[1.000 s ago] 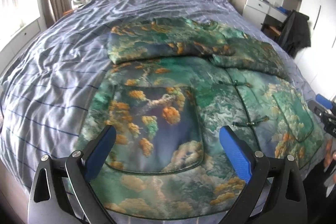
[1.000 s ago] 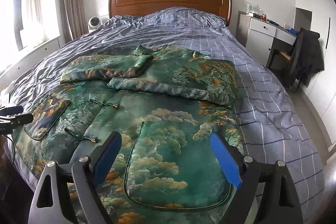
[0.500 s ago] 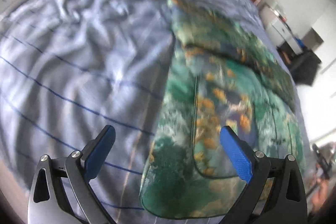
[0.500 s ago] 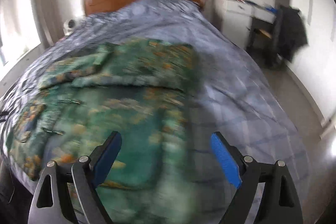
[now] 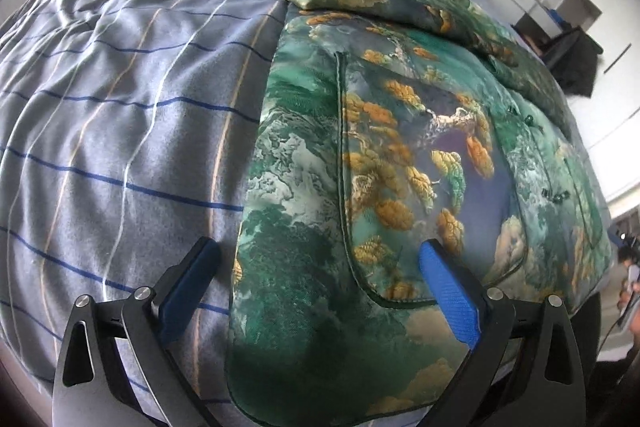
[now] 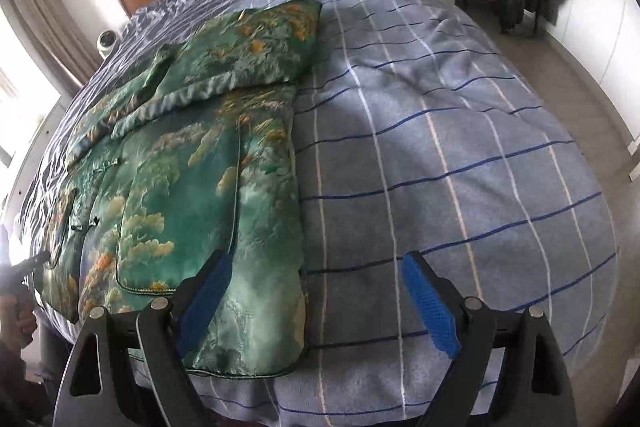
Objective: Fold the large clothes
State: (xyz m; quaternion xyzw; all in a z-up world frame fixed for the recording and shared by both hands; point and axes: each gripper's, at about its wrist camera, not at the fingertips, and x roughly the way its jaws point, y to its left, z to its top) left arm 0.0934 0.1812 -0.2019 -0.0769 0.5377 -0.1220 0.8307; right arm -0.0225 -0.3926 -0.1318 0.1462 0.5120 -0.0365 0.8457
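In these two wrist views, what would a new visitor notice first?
A glossy green jacket printed with golden trees and clouds lies flat on the blue checked bedcover, sleeves folded across its top. The left gripper and right gripper hover with open jaws at its two bottom corners.

No lettering to read anywhere here: no words, labels, brands or numbers show on any object in either wrist view.
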